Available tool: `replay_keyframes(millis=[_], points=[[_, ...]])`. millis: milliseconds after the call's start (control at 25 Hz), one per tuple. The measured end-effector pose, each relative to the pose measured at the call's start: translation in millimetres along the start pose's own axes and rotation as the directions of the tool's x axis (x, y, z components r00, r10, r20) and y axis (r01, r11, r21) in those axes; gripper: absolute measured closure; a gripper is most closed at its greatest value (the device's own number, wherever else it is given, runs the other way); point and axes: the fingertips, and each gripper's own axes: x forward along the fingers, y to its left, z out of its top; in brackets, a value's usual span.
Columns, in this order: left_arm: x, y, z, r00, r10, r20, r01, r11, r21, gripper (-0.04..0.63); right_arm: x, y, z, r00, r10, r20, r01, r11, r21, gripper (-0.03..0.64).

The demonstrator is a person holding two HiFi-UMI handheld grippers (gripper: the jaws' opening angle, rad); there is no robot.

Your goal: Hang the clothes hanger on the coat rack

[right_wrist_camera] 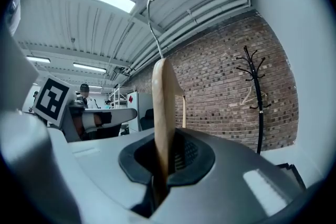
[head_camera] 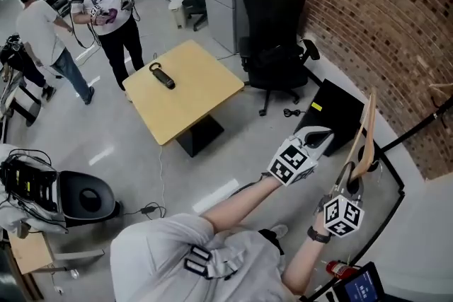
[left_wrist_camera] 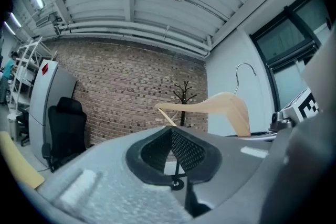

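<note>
A pale wooden clothes hanger with a wire hook stands upright in my right gripper, which is shut on its lower end. In the right gripper view the hanger rises edge-on from between the pads. The black coat rack stands by the brick wall ahead and to the right, with another hanger on it. In the head view only its slanting pole shows. My left gripper is just left of the right one, shut and holding nothing. In its own view the left gripper sees the hanger and the rack beyond.
A yellow table with a black tool stands behind to the left. A black office chair sits by the brick wall. A dark panel and a black floor frame lie below the grippers. Two people stand far left.
</note>
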Motion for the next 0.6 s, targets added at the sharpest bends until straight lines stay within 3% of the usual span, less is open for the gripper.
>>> replay_keyframes(millis=[120, 280, 440, 600], points=[[30.3, -16.2, -6.6, 0.998, 0.029, 0.052, -0.032, 0.998, 0.048, 0.597, 2.2, -38.8, -0.9, 0.999, -0.001, 0.035, 0.002, 1.0, -0.02, 0.615], [65.3, -52.4, -25.4, 0.994, 0.006, 0.113, -0.014, 0.998, 0.067, 0.597, -2.5, -89.9, -7.5, 0.996, 0.003, 0.095, 0.004, 0.997, -0.075, 0.615], [160.4, -136.3, -69.5, 0.98, -0.183, 0.075, 0.174, 0.979, 0.105, 0.597, -29.8, -215.1, -29.1, 0.973, -0.203, 0.114, 0.206, 0.978, -0.023, 0.615], [230.1, -182.1, -92.5, 0.963, -0.265, 0.039, 0.261, 0.962, 0.085, 0.595, -33.8, -293.7, -45.4, 0.958, -0.271, 0.097, 0.271, 0.962, 0.009, 0.615]])
